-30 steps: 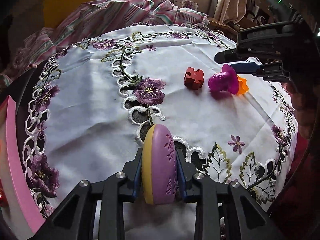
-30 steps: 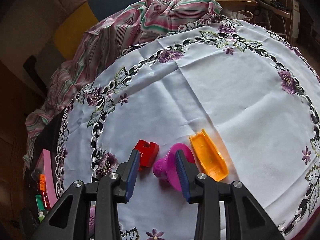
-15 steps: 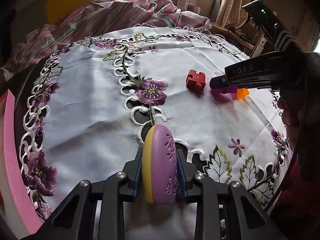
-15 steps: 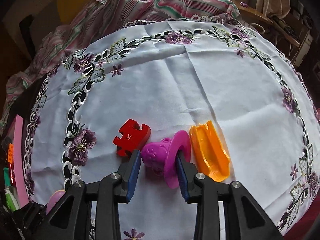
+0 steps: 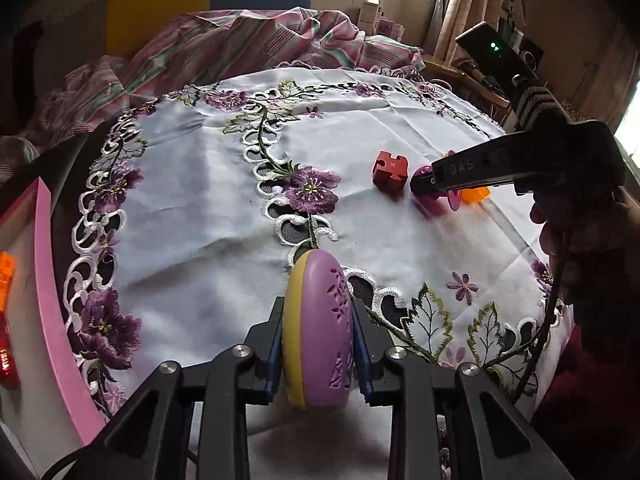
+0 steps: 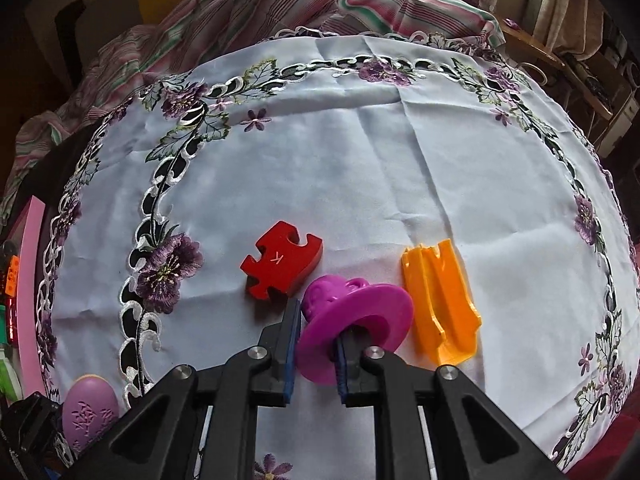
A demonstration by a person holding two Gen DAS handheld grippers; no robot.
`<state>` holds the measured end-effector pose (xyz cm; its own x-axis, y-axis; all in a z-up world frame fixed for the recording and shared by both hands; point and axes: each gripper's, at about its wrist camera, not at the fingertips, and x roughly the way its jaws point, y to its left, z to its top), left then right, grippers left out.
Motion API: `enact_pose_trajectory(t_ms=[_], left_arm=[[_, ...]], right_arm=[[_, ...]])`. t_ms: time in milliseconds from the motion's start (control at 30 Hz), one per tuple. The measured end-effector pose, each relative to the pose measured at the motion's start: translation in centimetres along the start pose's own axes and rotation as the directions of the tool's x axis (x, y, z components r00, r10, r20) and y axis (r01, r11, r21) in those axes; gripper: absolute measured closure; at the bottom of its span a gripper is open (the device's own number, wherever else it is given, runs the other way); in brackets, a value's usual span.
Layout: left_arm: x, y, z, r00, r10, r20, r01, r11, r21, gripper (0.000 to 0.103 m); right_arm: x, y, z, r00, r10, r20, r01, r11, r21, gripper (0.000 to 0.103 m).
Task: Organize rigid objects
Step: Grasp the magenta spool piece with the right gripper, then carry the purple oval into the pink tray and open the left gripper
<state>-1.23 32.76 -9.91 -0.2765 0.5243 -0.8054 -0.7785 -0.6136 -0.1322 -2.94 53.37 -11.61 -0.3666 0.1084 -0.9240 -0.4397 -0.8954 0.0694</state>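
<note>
My left gripper point(image 5: 318, 344) is shut on a purple and yellow egg-shaped toy point(image 5: 318, 332), held over the near part of the embroidered white tablecloth point(image 5: 208, 200). The egg also shows in the right wrist view point(image 6: 91, 410). My right gripper point(image 6: 316, 340) has its jaws closed around a magenta hat-shaped toy point(image 6: 356, 320), one finger inside the brim. A red puzzle piece marked K point(image 6: 282, 266) lies just left of it and an orange channel-shaped piece point(image 6: 440, 300) just right. In the left wrist view the right gripper point(image 5: 424, 184) covers the magenta toy point(image 5: 438, 200) beside the red piece point(image 5: 390, 176).
A pink tray point(image 5: 52, 280) with small orange and red pieces sits off the table's left edge; it also shows in the right wrist view point(image 6: 26, 280). A striped pink blanket point(image 6: 304, 0) lies beyond the far edge. Shelves and clutter stand at the right.
My right gripper has come down and forward onto the magenta toy and closed on it. The left gripper has kept hold of the egg and drifted only slightly.
</note>
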Motion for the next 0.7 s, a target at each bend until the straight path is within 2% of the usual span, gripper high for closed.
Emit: enact_pose_trajectory(t_ms=[367,700], left_arm=[[-4.6,1.5,-0.4,0.997,0.053,0.063,-0.049,0.997,-0.065,0.073],[-8.1,2.6,-1.1,0.991,0.078,0.113,-0.066,0.993,-0.101,0.073]], right_arm=[[-0.1,-0.4,-0.1,1.000,0.020,-0.006,-0.020,0.999,0.027,0.089],[0.0,0.3,0.0,1.000,-0.010,0.000,0.010,1.000,-0.004,0.089]])
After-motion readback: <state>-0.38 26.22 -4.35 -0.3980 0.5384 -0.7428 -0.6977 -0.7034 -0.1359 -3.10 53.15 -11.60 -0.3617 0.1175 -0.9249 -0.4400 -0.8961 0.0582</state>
